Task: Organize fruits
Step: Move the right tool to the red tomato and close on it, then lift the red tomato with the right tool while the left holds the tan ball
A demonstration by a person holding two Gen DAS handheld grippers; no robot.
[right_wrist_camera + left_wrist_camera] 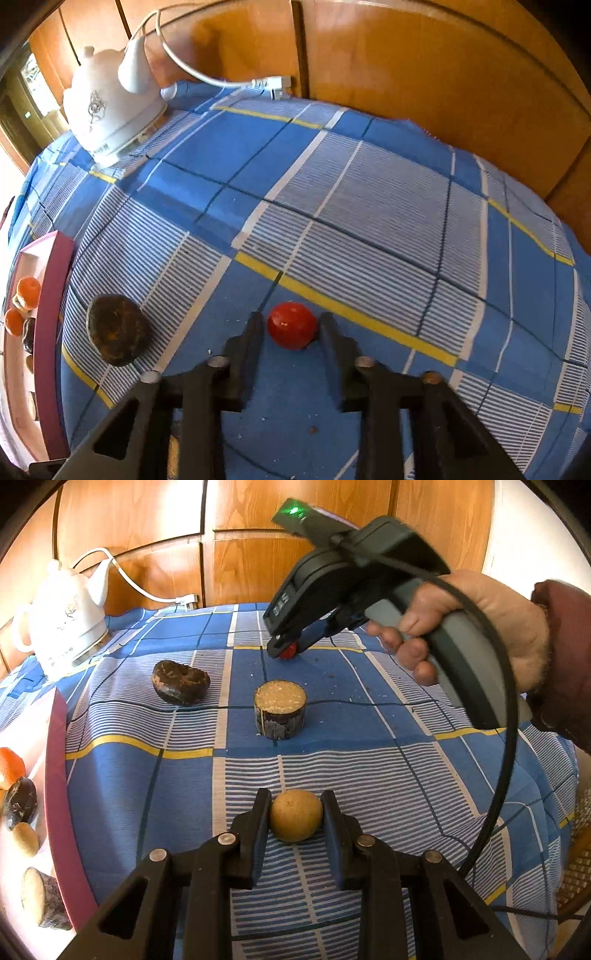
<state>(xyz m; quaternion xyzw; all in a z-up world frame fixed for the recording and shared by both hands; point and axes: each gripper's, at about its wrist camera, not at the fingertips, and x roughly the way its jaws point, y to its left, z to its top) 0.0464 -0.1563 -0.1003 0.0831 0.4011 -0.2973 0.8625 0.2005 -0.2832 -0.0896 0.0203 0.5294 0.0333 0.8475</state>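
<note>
In the left wrist view my left gripper [295, 812] is shut on a tan round fruit [295, 815], down on the blue checked cloth. Ahead stand a brown cylinder piece with a tan top [280, 709] and a dark brown lump [180, 682]. My right gripper [283, 650] is at the far side, its fingers around a red ball [287, 652]. In the right wrist view the right gripper [291, 326] has both fingers against the red ball [292, 325], which rests on the cloth. The dark lump [117, 334] lies to its left.
A pink-edged tray [55, 760] at the left holds oranges and several brown and tan pieces; it also shows in the right wrist view [51, 314]. A white kettle [62, 624] with a cord stands at the back left. Wooden panels [406, 66] close the far side.
</note>
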